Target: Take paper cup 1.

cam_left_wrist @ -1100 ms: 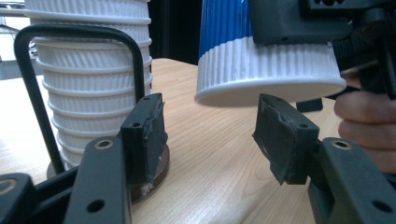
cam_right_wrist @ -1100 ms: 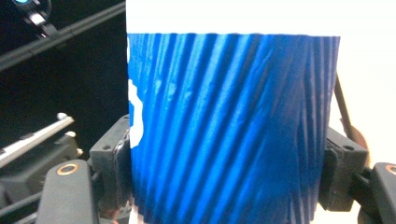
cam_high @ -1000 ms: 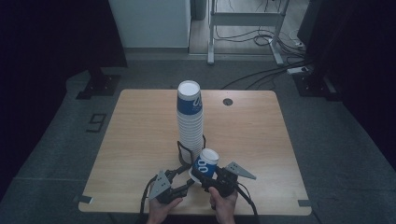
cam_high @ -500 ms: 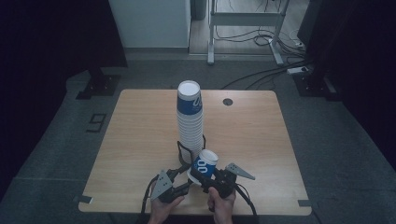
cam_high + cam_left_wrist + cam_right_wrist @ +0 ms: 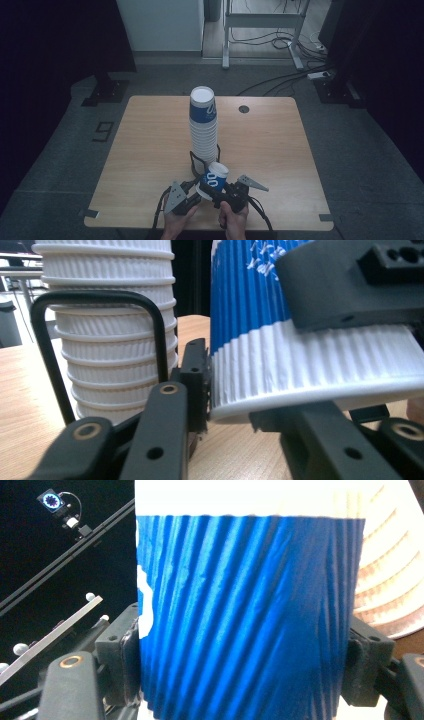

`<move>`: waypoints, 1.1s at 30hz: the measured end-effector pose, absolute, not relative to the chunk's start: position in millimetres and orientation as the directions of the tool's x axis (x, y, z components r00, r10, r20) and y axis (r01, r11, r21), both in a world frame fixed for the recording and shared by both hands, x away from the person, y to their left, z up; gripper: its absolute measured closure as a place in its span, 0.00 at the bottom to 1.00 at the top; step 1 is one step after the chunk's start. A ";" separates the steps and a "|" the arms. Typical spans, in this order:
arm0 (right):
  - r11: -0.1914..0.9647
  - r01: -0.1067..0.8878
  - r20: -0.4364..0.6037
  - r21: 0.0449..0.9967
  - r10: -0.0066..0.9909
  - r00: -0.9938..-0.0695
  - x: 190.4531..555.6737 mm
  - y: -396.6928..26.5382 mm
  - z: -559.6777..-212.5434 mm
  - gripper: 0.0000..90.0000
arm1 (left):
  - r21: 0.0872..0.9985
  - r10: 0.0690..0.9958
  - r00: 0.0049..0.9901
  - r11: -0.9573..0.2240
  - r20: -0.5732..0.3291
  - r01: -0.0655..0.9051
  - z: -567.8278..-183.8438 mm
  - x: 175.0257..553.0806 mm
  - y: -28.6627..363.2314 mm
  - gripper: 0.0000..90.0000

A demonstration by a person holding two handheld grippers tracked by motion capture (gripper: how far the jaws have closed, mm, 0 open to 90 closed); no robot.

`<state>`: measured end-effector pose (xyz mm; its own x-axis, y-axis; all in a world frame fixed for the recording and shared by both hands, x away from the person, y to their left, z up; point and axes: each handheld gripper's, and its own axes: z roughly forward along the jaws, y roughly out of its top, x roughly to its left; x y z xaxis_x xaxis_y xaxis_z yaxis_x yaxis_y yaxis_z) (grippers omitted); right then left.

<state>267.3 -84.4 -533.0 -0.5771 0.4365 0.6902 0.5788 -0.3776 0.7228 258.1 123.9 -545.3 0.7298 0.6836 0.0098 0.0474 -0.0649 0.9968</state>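
Observation:
A tall stack of upside-down ribbed paper cups point(image 5: 203, 125) stands mid-table; it also shows in the left gripper view point(image 5: 112, 355). In front of it a single blue-and-white cup point(image 5: 215, 179) is held tilted above the table's front. My right gripper point(image 5: 245, 660) is shut on its blue body point(image 5: 240, 615), a pad on each side. My left gripper point(image 5: 240, 405) has just been closing, and its jaws now sit against the cup's white rim end point(image 5: 310, 370). From above, the left gripper point(image 5: 197, 192) lies left of the cup and the right gripper point(image 5: 221, 189) just under it.
A black cable loop point(image 5: 100, 295) curls around the foot of the stack. The wooden table point(image 5: 145, 150) has a round cable hole point(image 5: 243, 108) at the back. Behind it on the floor stand a metal frame point(image 5: 260, 25) and loose cables point(image 5: 280, 80).
Both hands and the tilted cup keep their places. The left gripper's jaws have drawn in around the cup's rim end.

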 end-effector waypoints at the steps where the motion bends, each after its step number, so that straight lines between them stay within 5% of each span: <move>1: -0.378 0.579 0.690 0.723 0.437 -0.577 267.3 -84.4 -533.0 0.24 | 0.997 0.684 0.730 -0.065 0.010 0.047 -545.3 258.1 123.9 0.82; 8: -0.369 0.587 0.692 0.721 0.431 -0.579 268.2 -84.7 -532.8 0.21 | 0.995 0.675 0.738 -0.075 0.007 0.059 -546.0 259.0 126.1 0.90; 33: -0.363 0.492 0.610 0.792 0.508 -0.608 275.8 -95.4 -521.8 0.14 | 0.985 0.601 0.799 -0.119 -0.028 0.124 -543.7 257.7 131.8 0.93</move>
